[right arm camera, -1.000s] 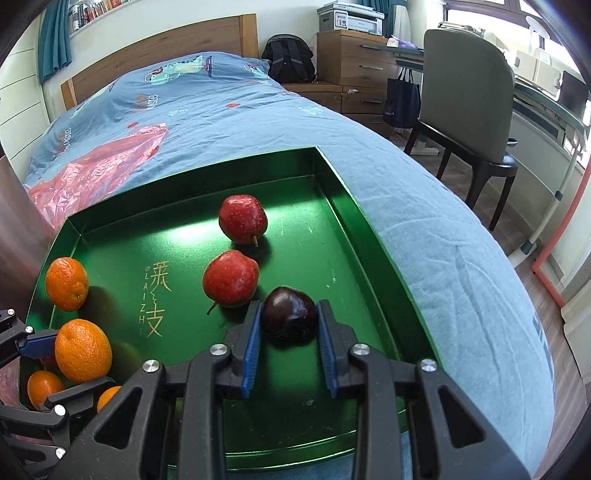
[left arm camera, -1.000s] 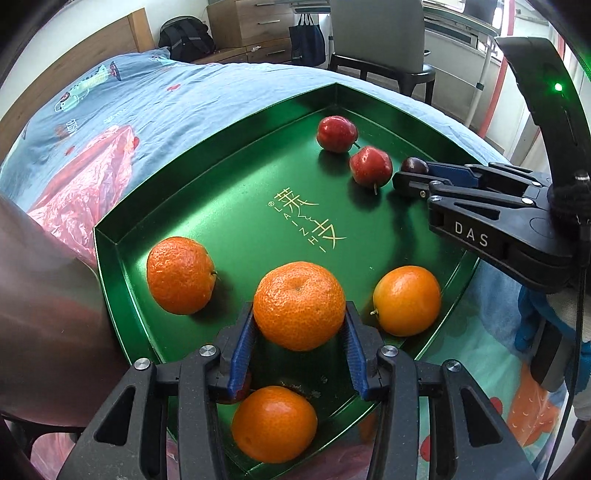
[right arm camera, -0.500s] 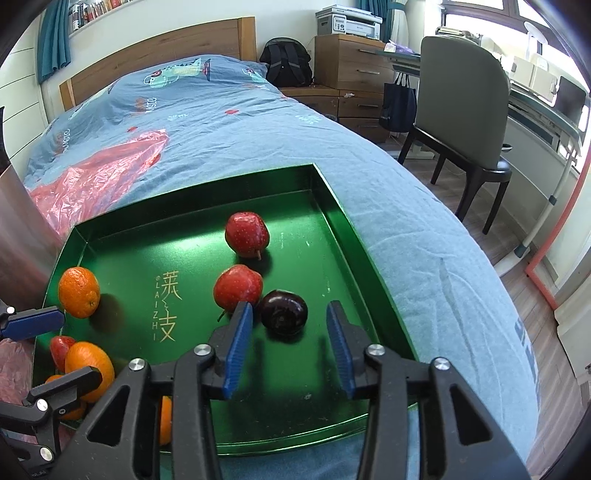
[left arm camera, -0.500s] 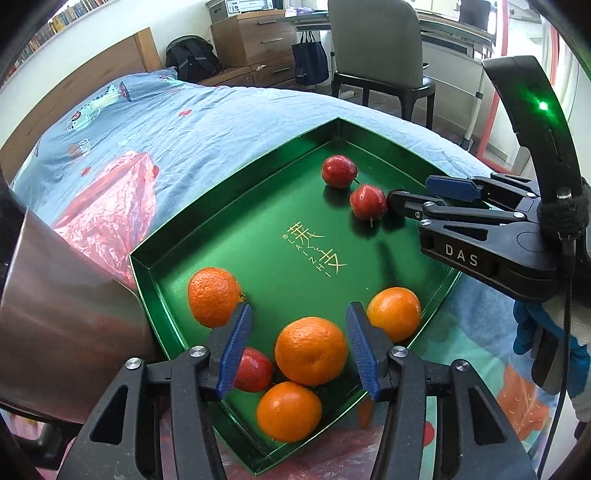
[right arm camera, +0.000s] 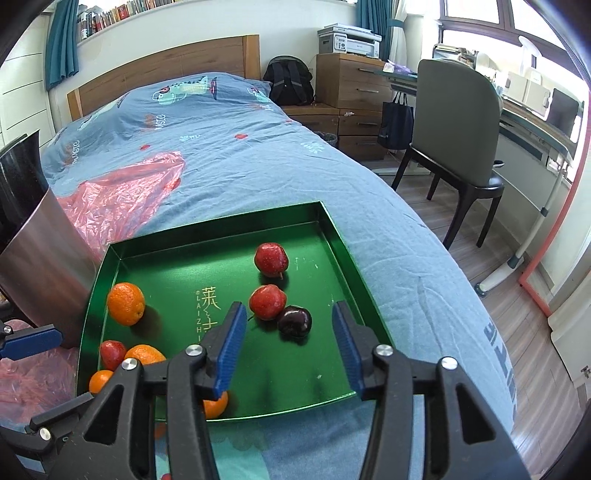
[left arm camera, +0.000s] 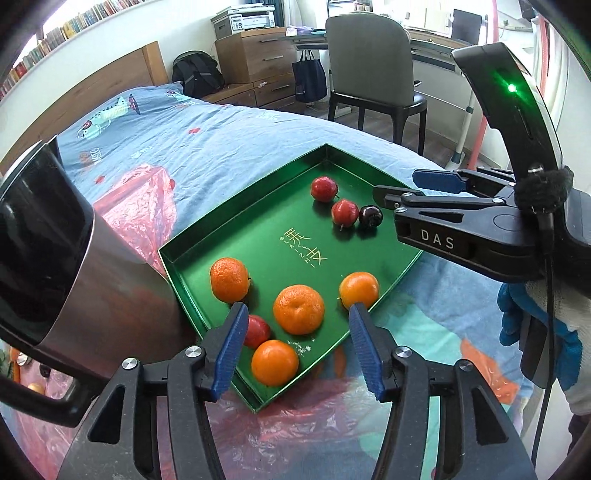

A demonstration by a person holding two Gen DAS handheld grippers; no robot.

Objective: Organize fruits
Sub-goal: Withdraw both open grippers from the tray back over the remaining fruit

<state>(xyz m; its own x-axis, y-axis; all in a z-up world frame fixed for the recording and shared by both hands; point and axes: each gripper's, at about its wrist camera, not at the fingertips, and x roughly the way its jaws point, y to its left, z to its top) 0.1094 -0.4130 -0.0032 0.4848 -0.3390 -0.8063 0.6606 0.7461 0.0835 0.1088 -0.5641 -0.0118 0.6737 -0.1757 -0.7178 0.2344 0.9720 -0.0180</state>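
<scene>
Bright daylight is admitted from the window; soft shadows are cast; strong fisheye distortion and dark vignetting are noted at edges.

In the right wrist view, we see one orange mostly hidden behind the right claw's left finger. A small red fruit sits partly behind the left claw's left finger. The steel container is cut off at the frame's edge.

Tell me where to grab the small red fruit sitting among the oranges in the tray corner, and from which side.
Take the small red fruit across its round middle, coming straight down from above. The tray wall is close on one side and oranges crowd the other sides, so a sideways approach looks blocked. Set the fingers in whatever gaps show beside it.
</scene>
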